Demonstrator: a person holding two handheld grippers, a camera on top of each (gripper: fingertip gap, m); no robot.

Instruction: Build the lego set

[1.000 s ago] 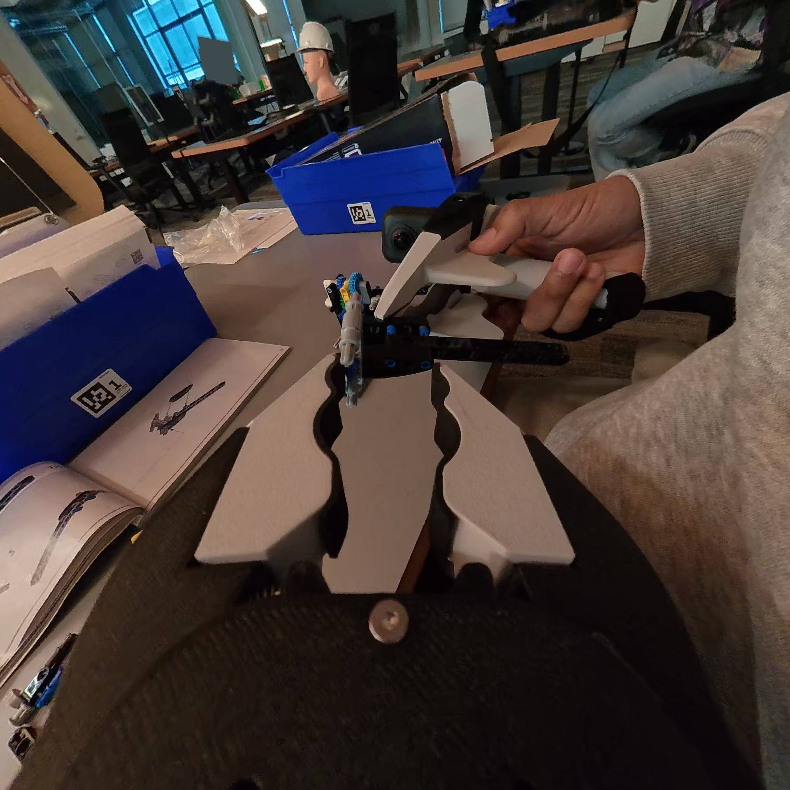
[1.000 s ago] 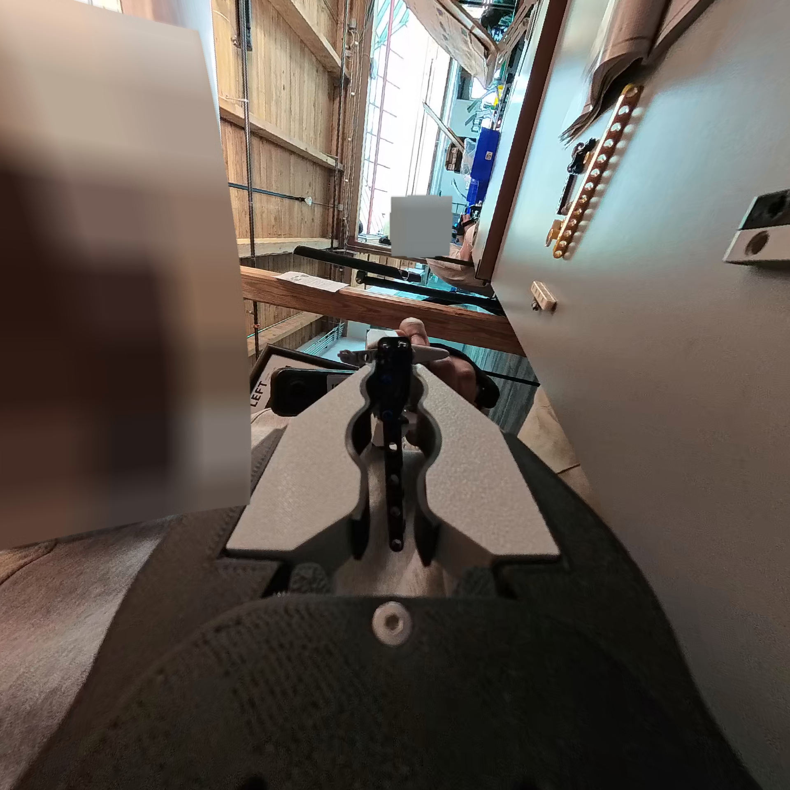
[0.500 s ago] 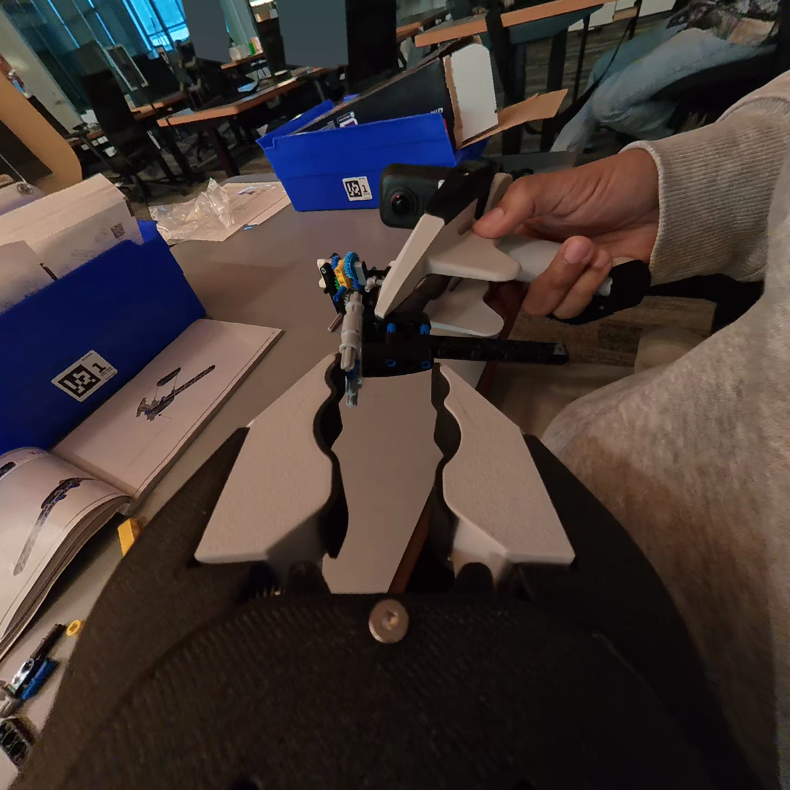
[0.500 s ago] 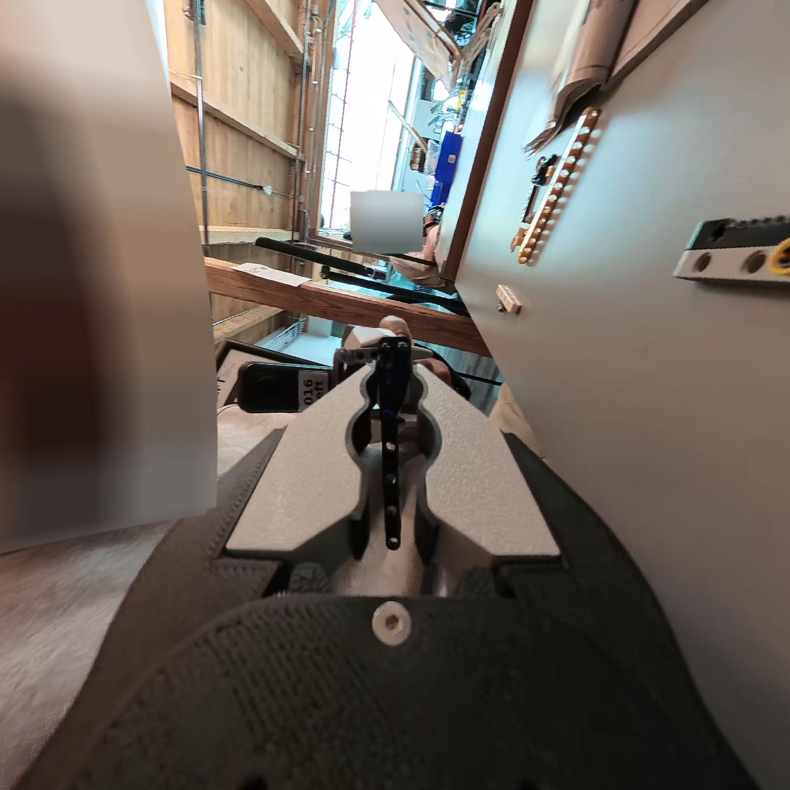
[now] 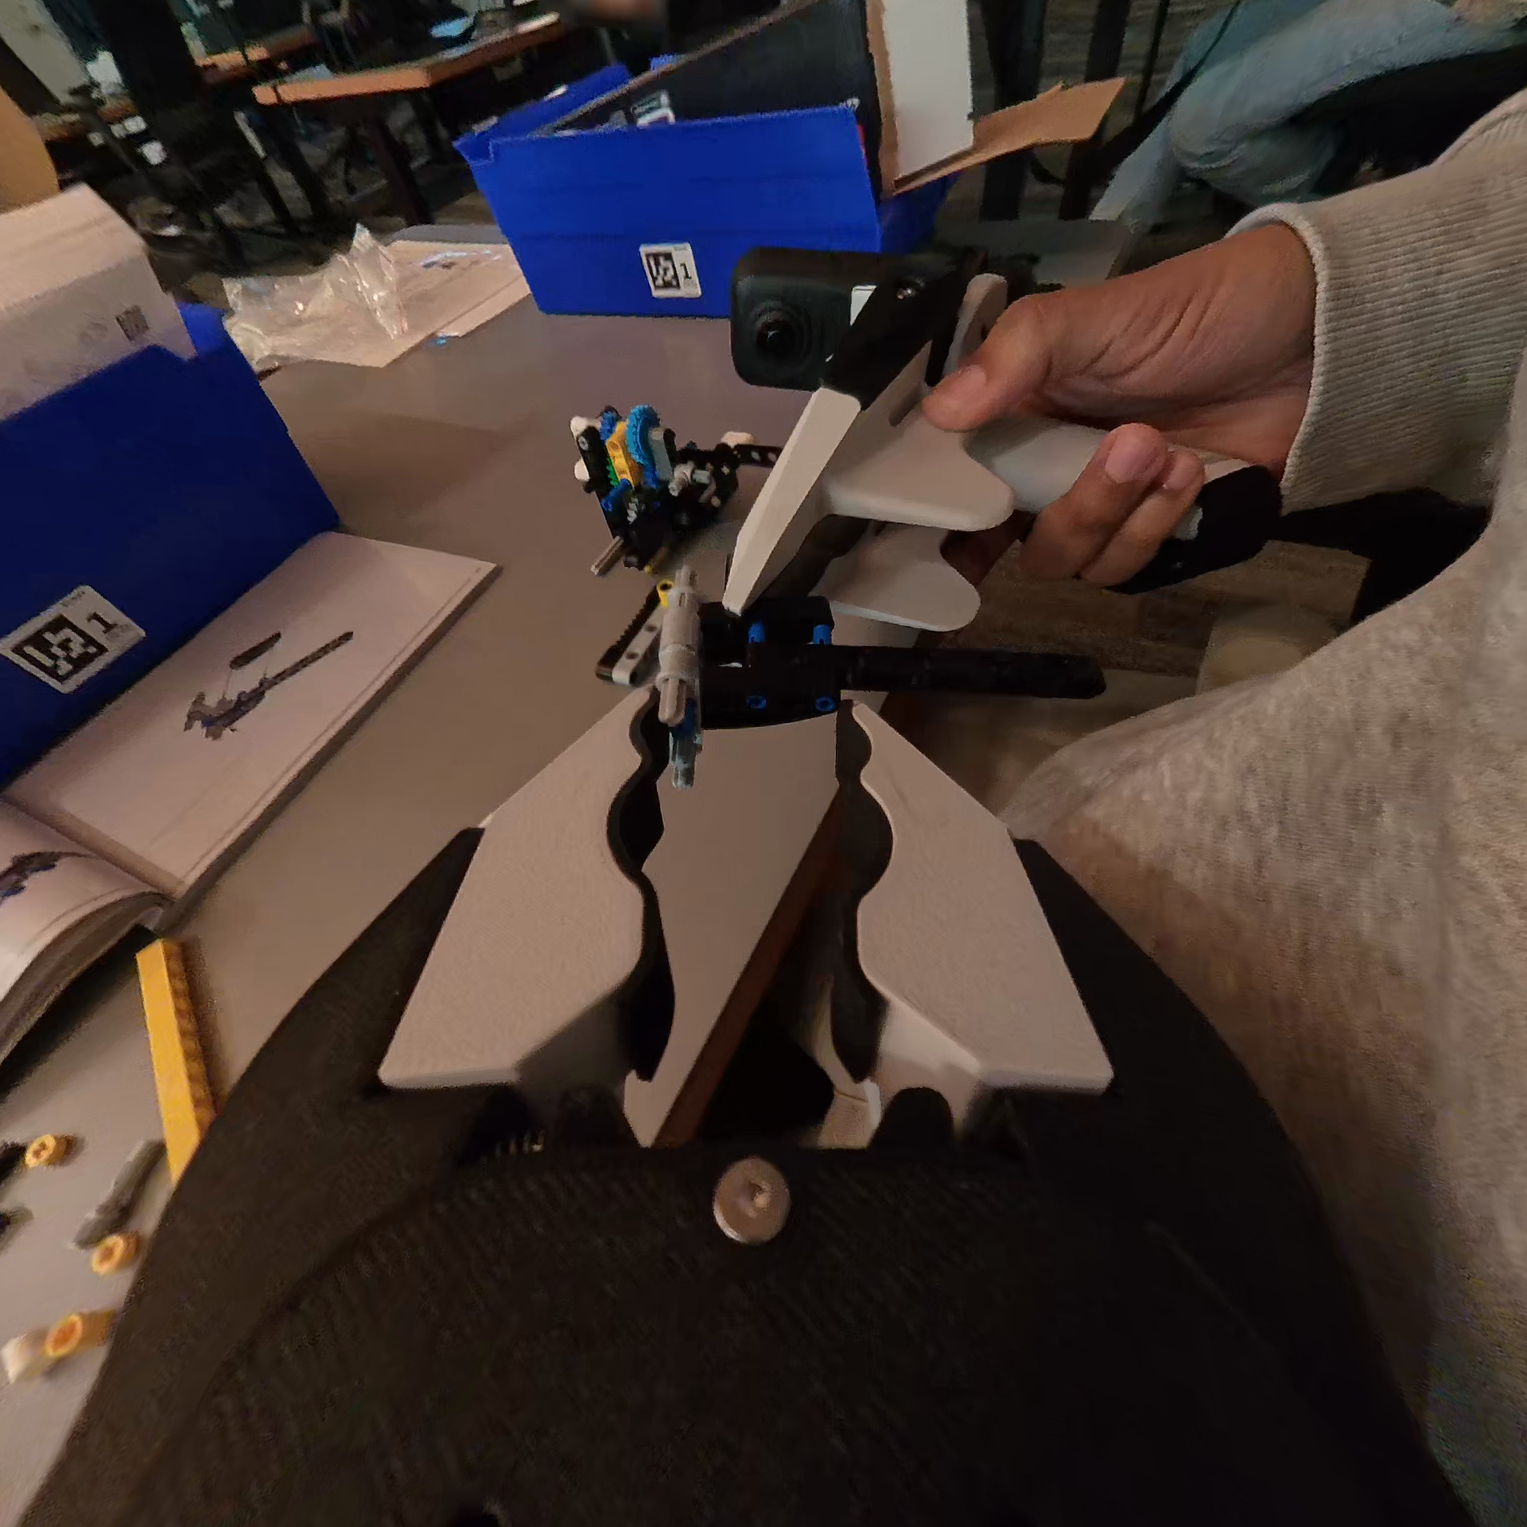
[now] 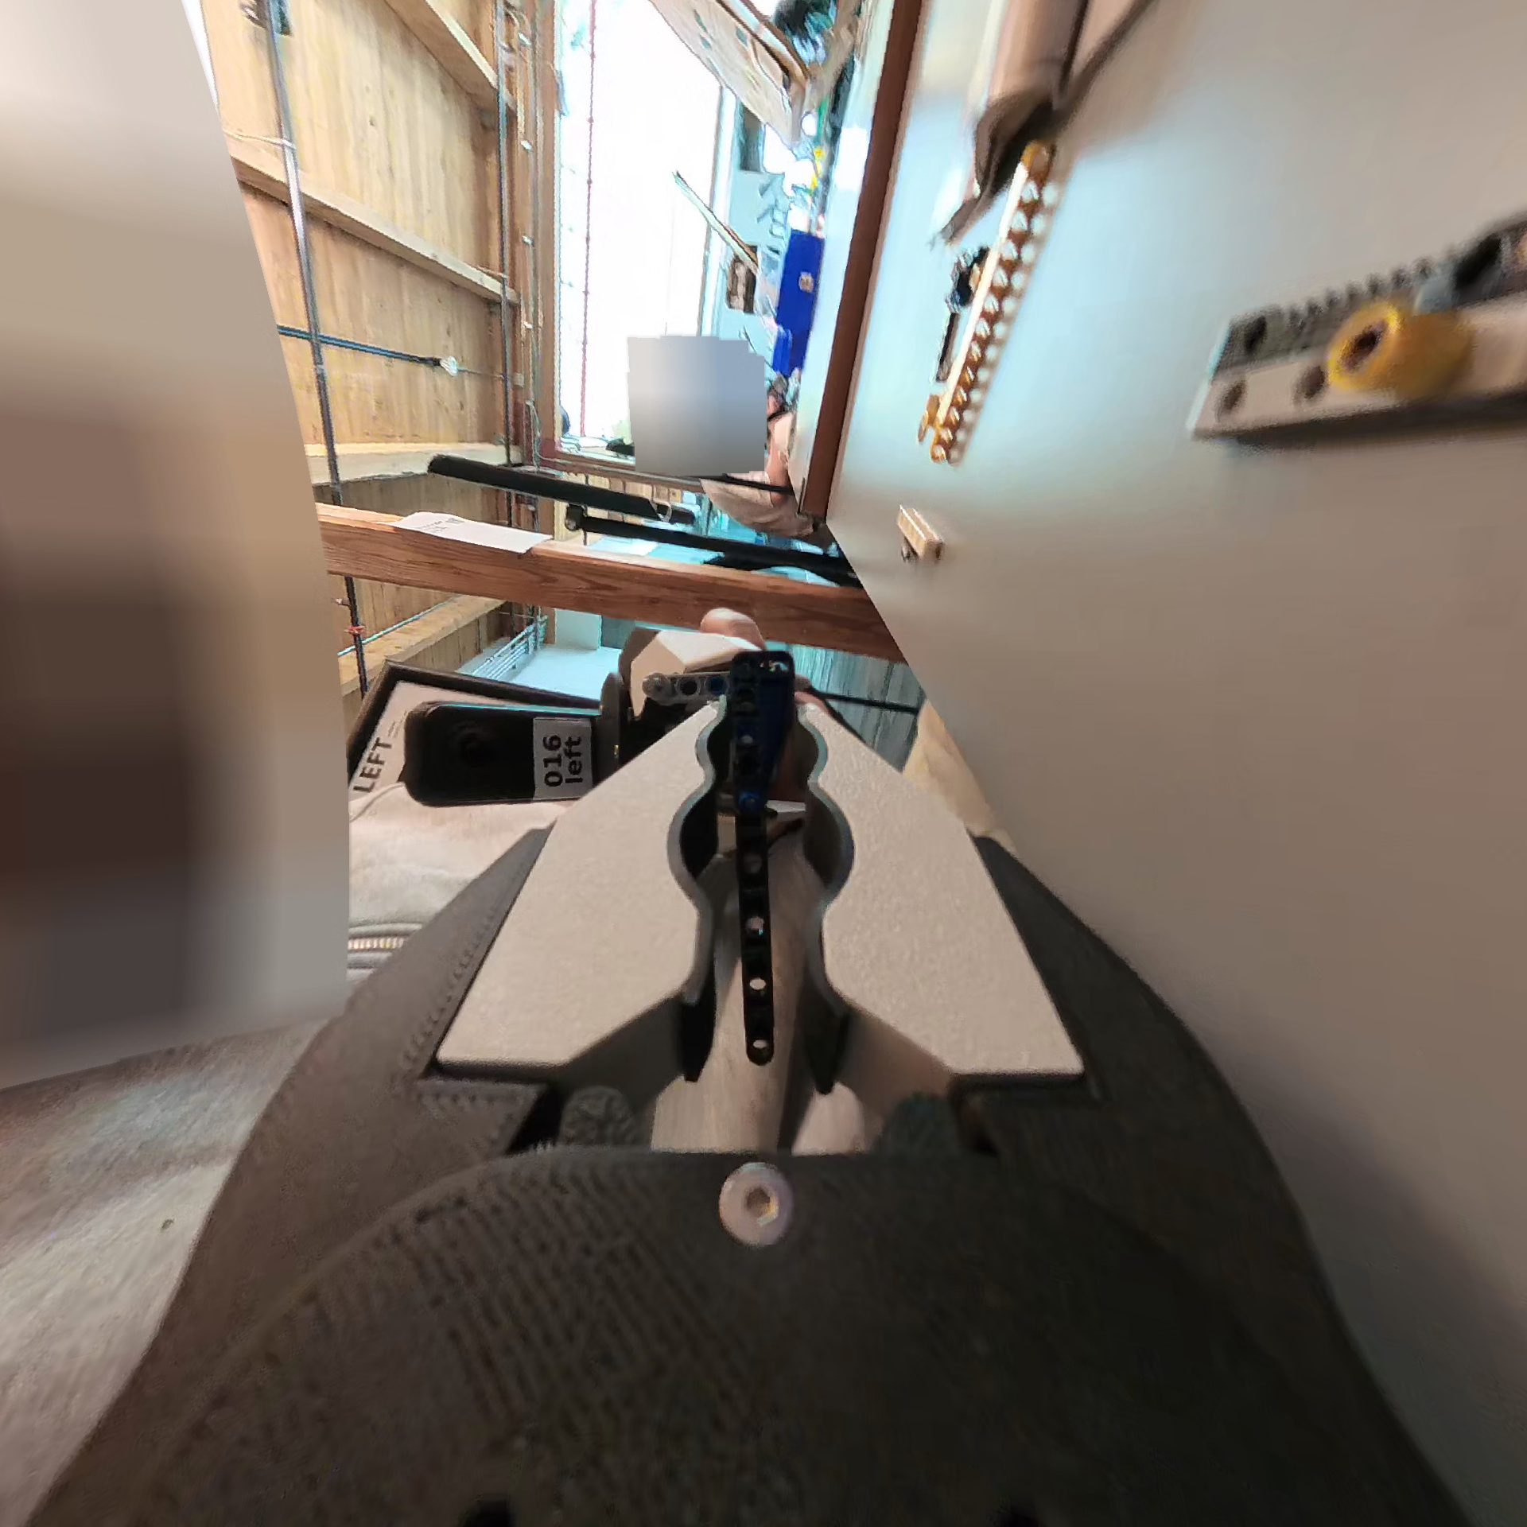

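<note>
I hold a black lego assembly [image 5: 777, 669] with blue pins, a grey pin at its left end and a long black beam to the right, over the near table edge. My left gripper [image 5: 748, 715] grips its block between the fingertips. My right gripper [image 5: 735, 607] comes in from the upper right, in a person's hand, and is shut on it from above. In the right wrist view the right gripper [image 6: 762, 727] is closed on the assembly [image 6: 756, 702], and its beam runs back between the fingers. A colourful sub-assembly [image 5: 653, 479] stands on the table beyond.
An open instruction booklet [image 5: 248, 686] lies at left, with blue bins behind it [image 5: 140, 496] and at the back [image 5: 686, 198]. A yellow beam [image 5: 173, 1049], small loose pieces [image 5: 49, 1148] and a grey toothed piece [image 5: 632, 653] lie on the grey table [image 5: 463, 463]. A grey beam with a yellow bush [image 6: 1355, 363] shows in the right wrist view. The tips of both grippers are at nearly the same place. The grey toothed piece [image 5: 632, 653] lies around 10 cm away from my right fingertips.
Both grippers moved together with the assembly, back toward the near table edge. The colourful sub-assembly now stands clear behind it. The yellow beam and loose pieces came into view.
</note>
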